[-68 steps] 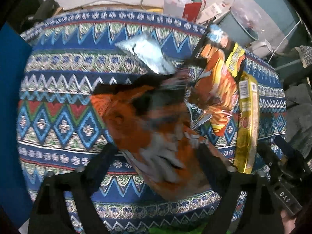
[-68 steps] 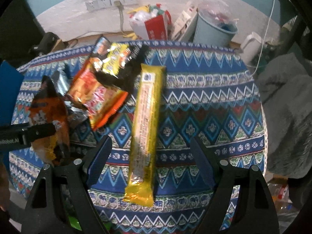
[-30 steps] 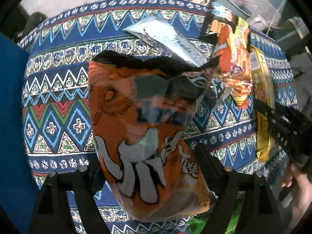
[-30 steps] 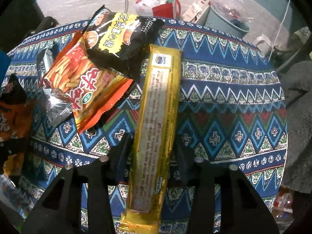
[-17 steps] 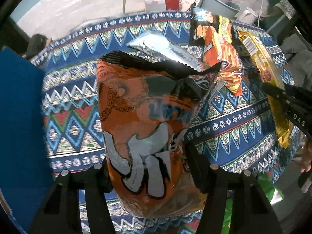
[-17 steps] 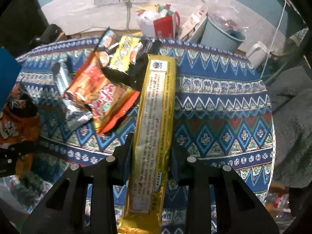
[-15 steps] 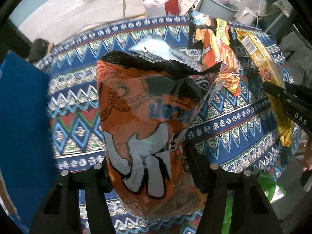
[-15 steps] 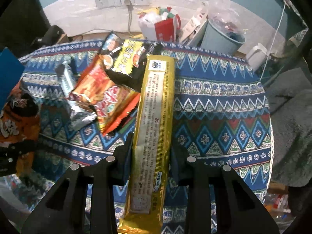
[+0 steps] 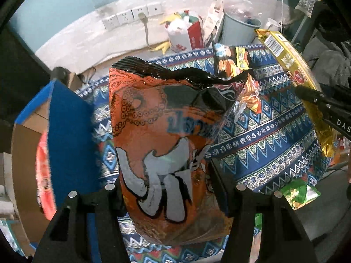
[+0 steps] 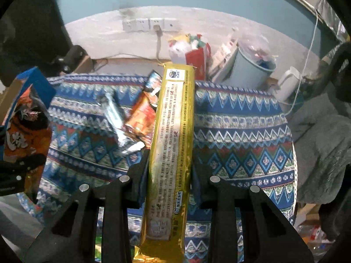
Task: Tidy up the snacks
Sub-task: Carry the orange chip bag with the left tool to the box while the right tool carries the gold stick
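Note:
My left gripper (image 9: 164, 188) is shut on an orange snack bag (image 9: 166, 135) with a black crimped top, held upright above the patterned table (image 9: 274, 135). My right gripper (image 10: 169, 164) is shut on a long gold biscuit pack (image 10: 173, 144), lifted off the table; that pack also shows at the right of the left wrist view (image 9: 296, 70). An orange-red chips bag (image 10: 142, 114), a black-and-yellow bag (image 9: 232, 59) and a silver packet (image 10: 116, 118) lie on the cloth. The orange bag also shows at the left of the right wrist view (image 10: 26, 127).
A cardboard box with blue flaps (image 9: 65, 120) stands left of the table, a red-orange pack (image 9: 43, 175) inside it. A green packet (image 9: 300, 195) lies below the table's edge. A pale blue bin (image 10: 252, 68), a red-and-white bag (image 10: 193, 52) and wall sockets (image 10: 149, 24) are behind.
Both grippers have risen and tilted up with their snacks. The gold pack has come off the table. The left gripper has swung left, bringing the blue-flapped box into view.

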`<control>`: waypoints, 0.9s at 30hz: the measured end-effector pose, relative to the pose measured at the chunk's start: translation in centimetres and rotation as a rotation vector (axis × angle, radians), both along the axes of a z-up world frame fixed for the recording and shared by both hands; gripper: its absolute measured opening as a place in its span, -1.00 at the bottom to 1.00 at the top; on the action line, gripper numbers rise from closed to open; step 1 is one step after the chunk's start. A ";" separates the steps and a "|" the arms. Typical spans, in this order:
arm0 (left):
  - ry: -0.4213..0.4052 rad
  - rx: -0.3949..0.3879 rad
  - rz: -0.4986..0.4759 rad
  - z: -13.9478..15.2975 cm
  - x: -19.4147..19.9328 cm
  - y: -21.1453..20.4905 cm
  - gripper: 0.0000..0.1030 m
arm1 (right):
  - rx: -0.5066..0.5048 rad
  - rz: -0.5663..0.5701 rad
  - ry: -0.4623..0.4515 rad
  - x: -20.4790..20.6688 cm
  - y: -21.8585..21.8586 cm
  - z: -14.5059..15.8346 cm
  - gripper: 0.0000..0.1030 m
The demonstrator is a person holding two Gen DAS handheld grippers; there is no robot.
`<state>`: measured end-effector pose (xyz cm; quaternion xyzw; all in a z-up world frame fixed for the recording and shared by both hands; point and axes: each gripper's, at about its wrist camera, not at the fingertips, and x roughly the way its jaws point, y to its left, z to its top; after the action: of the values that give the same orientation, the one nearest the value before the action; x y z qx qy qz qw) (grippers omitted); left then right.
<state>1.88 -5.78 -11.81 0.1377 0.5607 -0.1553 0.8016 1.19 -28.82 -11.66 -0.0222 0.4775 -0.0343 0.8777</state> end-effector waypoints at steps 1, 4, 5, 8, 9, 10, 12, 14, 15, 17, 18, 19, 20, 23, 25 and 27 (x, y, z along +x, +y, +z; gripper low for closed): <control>-0.008 0.000 0.001 0.4 0.0 0.2 0.20 | 0.002 0.009 -0.007 0.0 0.3 0.3 -0.40; -0.028 0.002 0.006 1.1 -0.1 1.0 0.20 | 0.009 0.034 -0.023 0.0 1.5 1.2 -0.40; -0.033 0.002 0.008 1.3 -0.2 1.2 0.20 | 0.011 0.043 -0.027 0.1 2.0 1.5 -0.40; -0.051 -0.001 0.016 1.9 -0.4 2.1 0.20 | 0.022 0.068 -0.037 0.3 3.3 2.1 -0.40; -0.058 -0.003 0.020 2.2 -0.5 2.4 0.21 | 0.026 0.080 -0.042 0.4 3.8 2.4 -0.40; -0.064 -0.006 0.023 2.3 -0.6 2.6 0.21 | 0.028 0.091 -0.045 0.5 4.3 2.6 -0.40; -0.076 -0.013 0.029 2.9 -0.9 3.3 0.20 | 0.027 0.116 -0.055 0.6 5.6 3.1 -0.40; -0.086 -0.020 0.031 3.4 -1.1 3.8 0.20 | 0.028 0.145 -0.062 0.8 7.0 3.5 -0.40; -0.094 -0.024 0.033 3.8 -1.2 4.1 0.21 | 0.030 0.159 -0.065 1.0 7.7 3.7 -0.40; -0.109 -0.029 0.038 4.4 -1.4 4.7 0.20 | 0.044 0.181 -0.066 1.2 8.8 3.9 -0.40; -0.116 -0.031 0.038 4.6 -1.4 4.9 0.20 | 0.050 0.188 -0.064 1.3 9.1 3.9 -0.40; -0.121 -0.030 0.039 4.8 -1.5 5.1 0.21 | 0.057 0.200 -0.064 1.5 9.8 4.1 -0.40; -0.132 -0.029 0.043 5.1 -1.6 5.5 0.21 | 0.058 0.207 -0.065 1.6 10.3 4.2 -0.40; -0.147 -0.029 0.053 5.6 -1.7 6.4 0.21 | 0.064 0.229 -0.070 1.9 11.8 4.6 -0.40; -0.153 -0.035 0.065 5.9 -1.7 7.1 0.21 | 0.079 0.242 -0.071 2.1 12.5 4.8 -0.40; -0.156 -0.041 0.074 6.1 -1.8 7.8 0.21 | 0.092 0.254 -0.073 2.4 13.4 5.0 -0.40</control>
<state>0.08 1.98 -5.75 0.1124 0.4978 -0.1258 0.8507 3.57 -15.47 -6.65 -0.0410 0.4398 0.0984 0.8918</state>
